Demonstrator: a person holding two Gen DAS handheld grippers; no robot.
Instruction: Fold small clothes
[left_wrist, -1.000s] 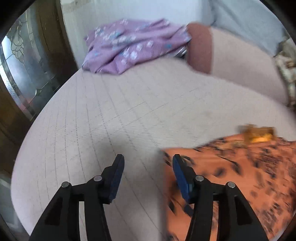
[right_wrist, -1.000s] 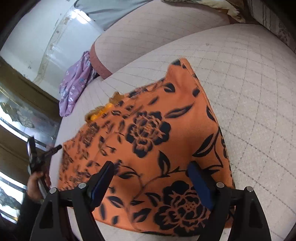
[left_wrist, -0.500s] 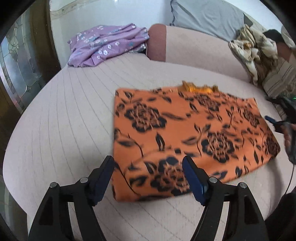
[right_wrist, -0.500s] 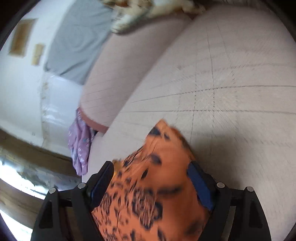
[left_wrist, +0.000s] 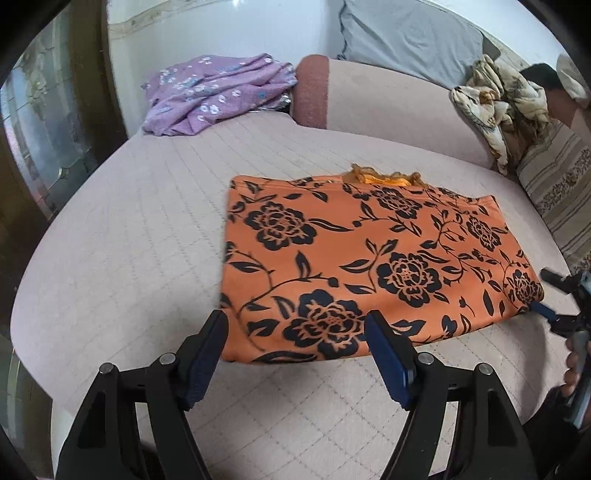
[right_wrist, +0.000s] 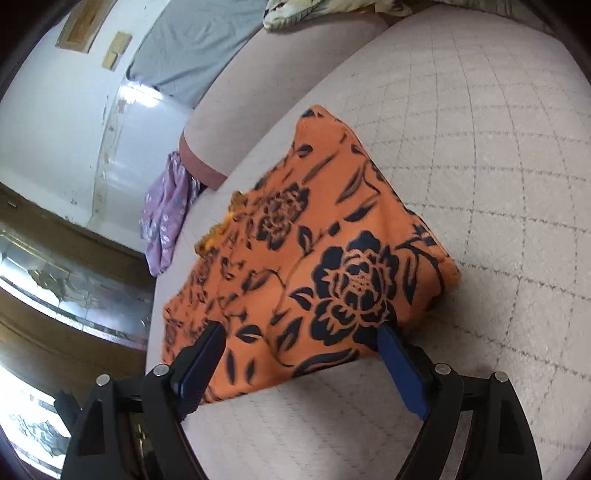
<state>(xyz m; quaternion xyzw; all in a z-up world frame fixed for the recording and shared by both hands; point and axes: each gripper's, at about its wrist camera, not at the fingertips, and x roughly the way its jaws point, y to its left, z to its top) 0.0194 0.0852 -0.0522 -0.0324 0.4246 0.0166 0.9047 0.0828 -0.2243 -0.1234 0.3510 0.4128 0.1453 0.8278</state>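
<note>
Left gripper (left_wrist: 295, 343) fingers spread wide, empty, at near edge of one folded orange black-flowered cloth (left_wrist: 369, 258) flat on quilted pink cushion (left_wrist: 129, 240). Right gripper (right_wrist: 299, 354) spread wide, empty, at cloth's right corner. One purple floral garment (left_wrist: 218, 92) far left.

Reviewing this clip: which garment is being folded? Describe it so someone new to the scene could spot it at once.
On the pale quilted cushion, it is the orange garment lying flat in the middle, just beyond the open left gripper. Its bold black flower print separates it from the crumpled purple floral garment at the far edge.
</note>
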